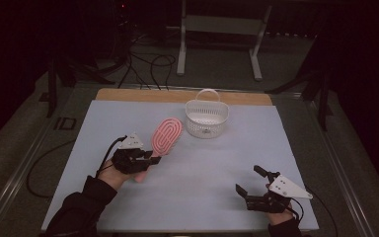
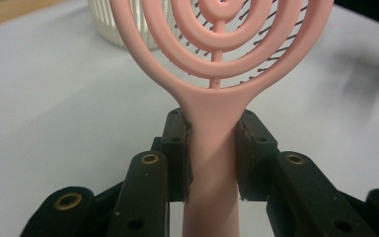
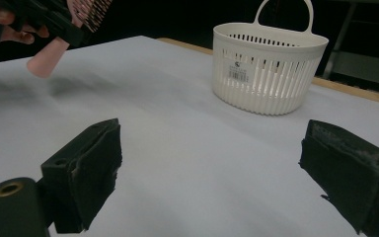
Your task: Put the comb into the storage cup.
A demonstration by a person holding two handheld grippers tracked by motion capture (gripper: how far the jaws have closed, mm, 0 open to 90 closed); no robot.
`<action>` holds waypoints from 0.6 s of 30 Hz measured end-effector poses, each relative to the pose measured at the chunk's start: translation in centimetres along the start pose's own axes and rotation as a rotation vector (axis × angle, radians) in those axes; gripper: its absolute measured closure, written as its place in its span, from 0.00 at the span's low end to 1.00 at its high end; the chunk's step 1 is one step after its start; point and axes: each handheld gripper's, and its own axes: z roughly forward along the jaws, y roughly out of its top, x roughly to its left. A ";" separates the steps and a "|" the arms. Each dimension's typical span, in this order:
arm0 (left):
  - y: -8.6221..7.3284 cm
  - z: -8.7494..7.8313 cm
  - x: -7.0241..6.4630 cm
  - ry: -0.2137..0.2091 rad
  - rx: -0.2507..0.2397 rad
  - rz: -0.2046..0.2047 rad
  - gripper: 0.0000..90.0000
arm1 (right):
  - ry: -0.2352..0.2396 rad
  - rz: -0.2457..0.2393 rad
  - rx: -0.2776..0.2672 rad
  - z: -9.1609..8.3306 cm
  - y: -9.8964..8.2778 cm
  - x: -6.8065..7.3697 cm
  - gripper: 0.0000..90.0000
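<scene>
Right gripper (image 1: 253, 183): rests low at the near right of the table (image 1: 276, 148), well apart from the basket (image 1: 206, 118). Its jaws stand wide with nothing between them; in the right gripper view the pads (image 3: 96, 163) frame bare table surface. Judged idle, kept clear so the other hand can work unhindered.

Left gripper (image 1: 150, 159): sits nearer the basket, to its near left. Its jaws are closed on the brush (image 1: 166, 136), clamping the handle just below the head; in the left gripper view both pads (image 2: 185, 158) press the handle's sides and the brush (image 2: 217, 59) rises straight ahead between them. The grip near the neck is judged deliberate: it leaves the head free and steady, with the handle end projecting back past the hand.

Brush: held off the table, its ringed pink head pointing towards the basket and stopping just short of the basket's left wall. In the right gripper view the brush (image 3: 54, 44) hangs above its own shadow, confirming it is lifted.

Basket: upright at the far middle of the table, handle raised, open top unobstructed and apparently empty. Judged the intended receptacle; the brush is not yet over the rim.
</scene>
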 end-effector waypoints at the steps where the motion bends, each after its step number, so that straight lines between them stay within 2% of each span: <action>1: -0.1 0.0 -0.1 -0.001 -0.005 0.001 0.79 | 0.000 0.001 0.002 0.0 0.0 0.0 0.10; 2: -0.2 0.0 -0.3 0.010 -0.015 0.006 0.79 | -0.002 0.001 0.003 0.0 0.0 0.0 0.10; 3: -0.3 0.0 -0.4 -0.001 -0.018 0.001 0.79 | -0.002 0.000 0.003 0.0 0.0 0.0 0.10; 9: -0.8 -0.3 -0.9 -0.004 -0.076 -0.007 0.79 | 0.000 0.001 0.005 0.1 0.0 0.0 0.10; 14: -1.4 -0.5 -1.3 0.022 -0.112 -0.008 0.79 | 0.004 0.003 0.007 0.2 -0.1 0.0 0.10; 18: -2.0 -0.6 -1.3 0.024 -0.137 -0.013 0.79 | 0.002 0.002 0.006 0.2 0.0 0.0 0.10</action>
